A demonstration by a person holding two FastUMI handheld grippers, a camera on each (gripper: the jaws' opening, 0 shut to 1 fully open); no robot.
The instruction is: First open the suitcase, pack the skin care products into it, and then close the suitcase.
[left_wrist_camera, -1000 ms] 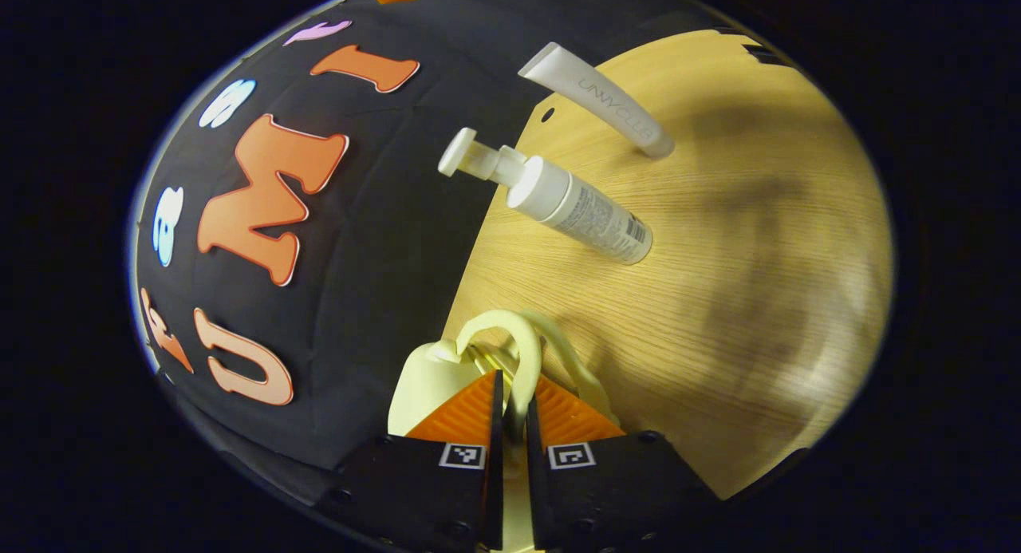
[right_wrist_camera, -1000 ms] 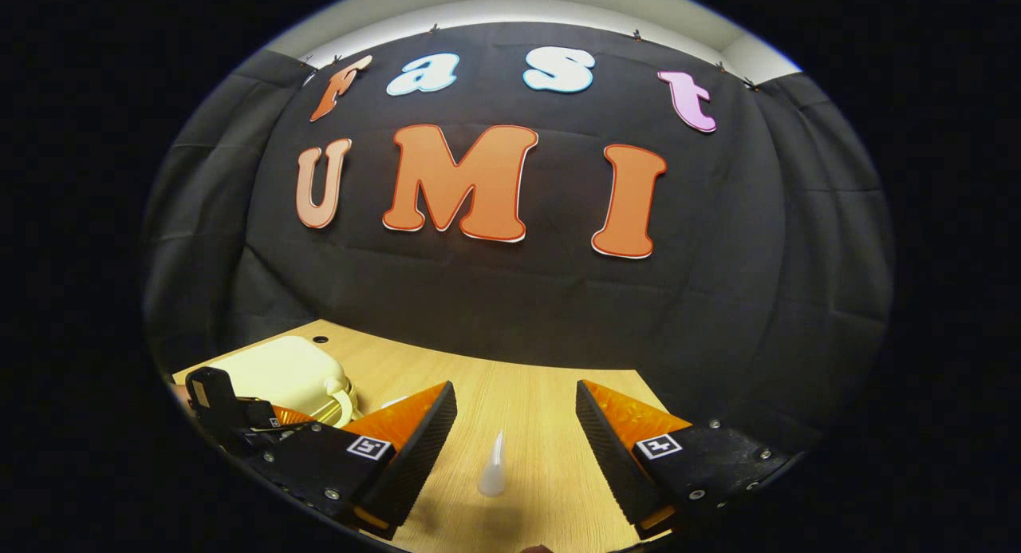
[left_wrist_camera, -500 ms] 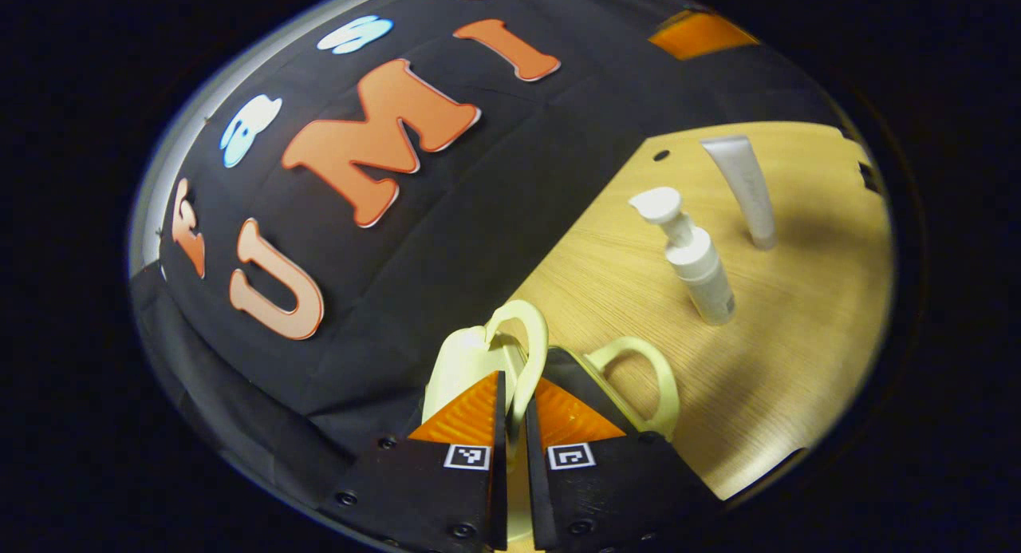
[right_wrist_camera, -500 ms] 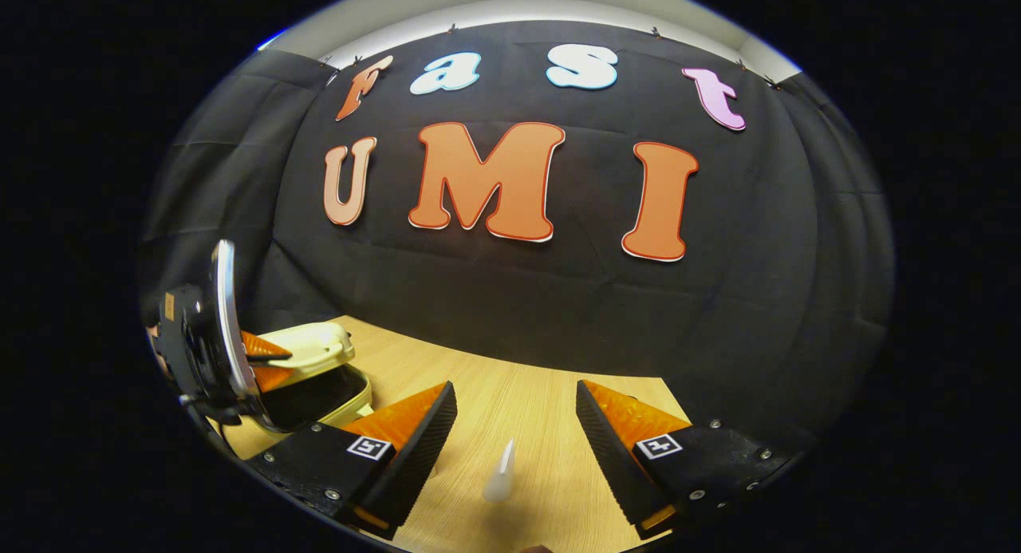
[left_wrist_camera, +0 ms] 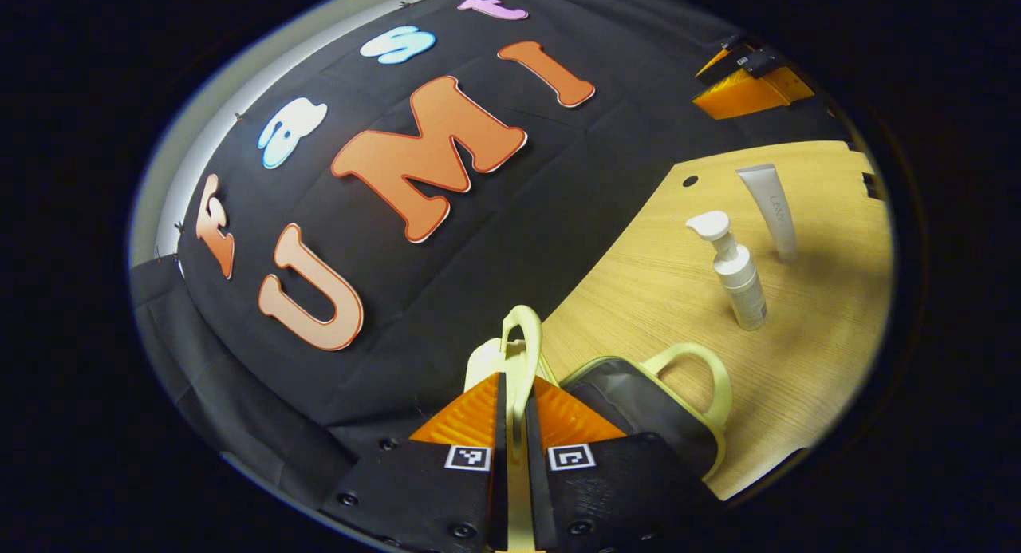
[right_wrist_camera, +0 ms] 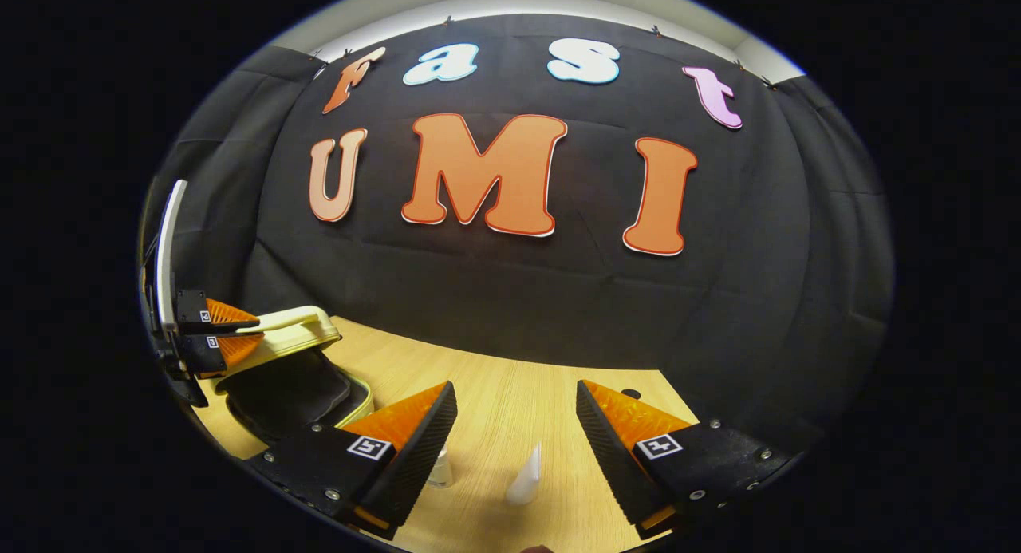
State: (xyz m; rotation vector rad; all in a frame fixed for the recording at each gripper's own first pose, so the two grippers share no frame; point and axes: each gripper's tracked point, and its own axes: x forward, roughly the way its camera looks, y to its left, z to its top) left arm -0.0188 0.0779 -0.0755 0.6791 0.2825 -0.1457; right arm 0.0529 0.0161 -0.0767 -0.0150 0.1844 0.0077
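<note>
Left gripper view: left gripper [left_wrist_camera: 510,393] clamped on the upper handle [left_wrist_camera: 522,353] of the pale yellow suitcase [left_wrist_camera: 638,401], fingers pressed together around the thin loop. Lid raised on that handle, dark lining of the lower half exposed just to the right, second handle [left_wrist_camera: 702,385] lying on the wooden table [left_wrist_camera: 814,353]. Pump bottle [left_wrist_camera: 738,278] upright near the open case, tube [left_wrist_camera: 774,210] standing just beyond it, both apart from the case. Far off at the top right, right gripper [left_wrist_camera: 746,86] seen small.

Right gripper view: right gripper [right_wrist_camera: 514,425] with fingers spread wide, holding nothing, hovering over the table. Tube [right_wrist_camera: 526,477] low between the fingers, pump bottle [right_wrist_camera: 439,469] partly hidden behind the near finger. At the left edge, suitcase [right_wrist_camera: 287,377] open, lid held up at an angle by the left gripper [right_wrist_camera: 227,333].

Step in hand, as judged: finishing the opening. Best done by carrying the lid back along its hinge arc rather than pulling straight up, keeping the pinch firm on the slim handle so it cannot slip, and releasing only once the lid rests by itself. Then straight down over the tube, closing on its body.
</note>
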